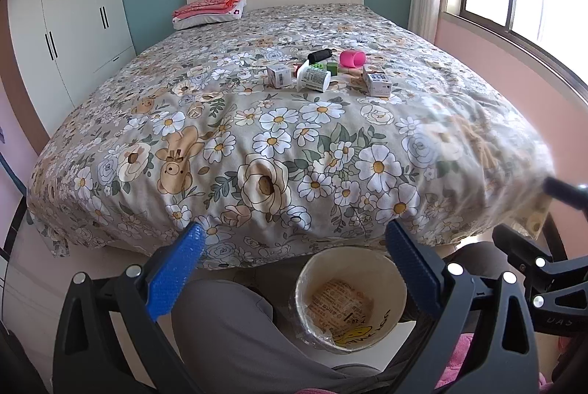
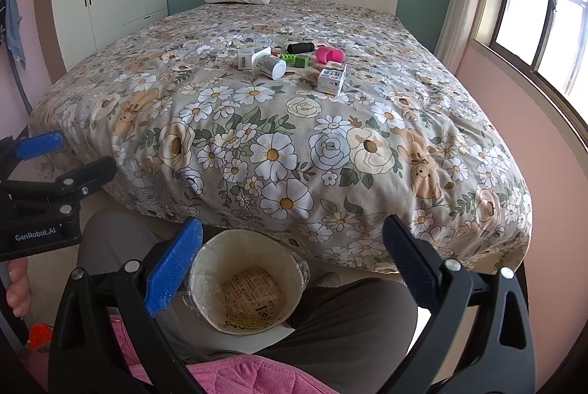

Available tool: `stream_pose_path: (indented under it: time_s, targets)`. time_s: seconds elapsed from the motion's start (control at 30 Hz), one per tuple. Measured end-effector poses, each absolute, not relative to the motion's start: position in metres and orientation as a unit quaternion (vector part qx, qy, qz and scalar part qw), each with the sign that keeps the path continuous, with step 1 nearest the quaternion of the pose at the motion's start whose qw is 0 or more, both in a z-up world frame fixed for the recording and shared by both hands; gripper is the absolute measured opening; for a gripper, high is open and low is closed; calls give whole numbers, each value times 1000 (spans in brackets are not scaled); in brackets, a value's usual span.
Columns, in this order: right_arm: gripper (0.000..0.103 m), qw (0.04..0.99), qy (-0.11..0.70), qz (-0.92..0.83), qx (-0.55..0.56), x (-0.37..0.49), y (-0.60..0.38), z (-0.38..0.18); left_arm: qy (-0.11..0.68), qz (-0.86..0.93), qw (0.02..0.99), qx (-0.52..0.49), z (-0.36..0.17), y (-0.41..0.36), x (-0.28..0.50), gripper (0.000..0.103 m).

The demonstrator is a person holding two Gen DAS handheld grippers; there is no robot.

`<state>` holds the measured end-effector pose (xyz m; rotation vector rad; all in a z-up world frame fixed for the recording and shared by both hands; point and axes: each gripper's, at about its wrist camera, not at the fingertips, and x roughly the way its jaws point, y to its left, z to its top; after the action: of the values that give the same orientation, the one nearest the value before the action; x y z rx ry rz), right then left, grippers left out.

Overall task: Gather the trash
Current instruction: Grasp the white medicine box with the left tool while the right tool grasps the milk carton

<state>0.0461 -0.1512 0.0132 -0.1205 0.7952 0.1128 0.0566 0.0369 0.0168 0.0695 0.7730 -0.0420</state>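
Barely begun, by my reading: both left tongs (image 1: 294,239) and right tongs (image 2: 292,236) gape wide and empty above the cream plastic-lined bin (image 2: 248,287) between the person's knees, holding little beyond a printed wrapper, while cartons (image 2: 332,78), a white tub (image 2: 270,65) and a pink cup (image 2: 330,55) lie mid-bed on the floral quilt (image 2: 294,155), well apart.

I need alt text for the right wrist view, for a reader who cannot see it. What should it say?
The open right tool hangs over a paper bin on the floor, at the foot of a bed with a floral cover. Small cartons, a white cup on its side and a pink cup lie mid-bed. The left tool shows at the left edge.
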Motion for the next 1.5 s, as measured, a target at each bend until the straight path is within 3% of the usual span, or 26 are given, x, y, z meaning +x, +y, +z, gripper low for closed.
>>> stream_pose_path:
  time_s: [0.63, 1.0, 1.5]
  targets:
    - [96, 918, 391, 59, -41, 194, -165, 37, 409, -1, 911, -54, 50, 64, 232, 100]
    - [96, 919, 391, 50, -36, 292, -172, 27, 462, -4, 876, -138, 22, 71, 353, 100]
    - [96, 896, 442, 33, -32, 414, -183, -44, 501, 41, 844, -186, -32, 73, 491, 100]
